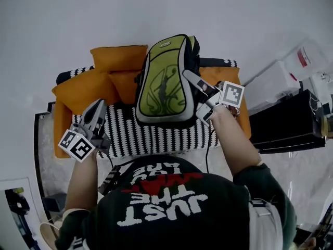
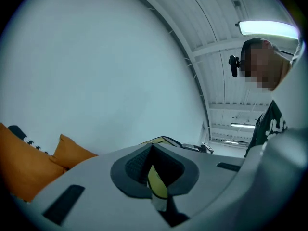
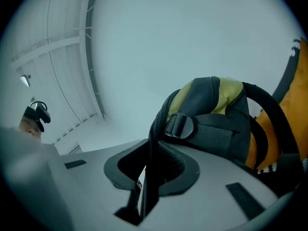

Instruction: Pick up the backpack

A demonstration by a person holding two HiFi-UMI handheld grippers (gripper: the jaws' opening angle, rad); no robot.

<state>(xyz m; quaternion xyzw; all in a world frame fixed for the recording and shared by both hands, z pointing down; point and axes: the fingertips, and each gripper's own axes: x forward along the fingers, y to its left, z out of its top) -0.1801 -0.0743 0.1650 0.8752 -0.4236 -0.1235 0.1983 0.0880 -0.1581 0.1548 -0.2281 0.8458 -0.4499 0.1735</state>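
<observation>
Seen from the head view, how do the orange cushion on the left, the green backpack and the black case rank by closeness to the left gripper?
From the left gripper:
1. Orange cushion, just beside it, at the left.
2. Green backpack, in the middle.
3. Black case, far right.

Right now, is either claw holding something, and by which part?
The right claw grips the green backpack by a black strap. Whether the left claw holds anything cannot be told.
</observation>
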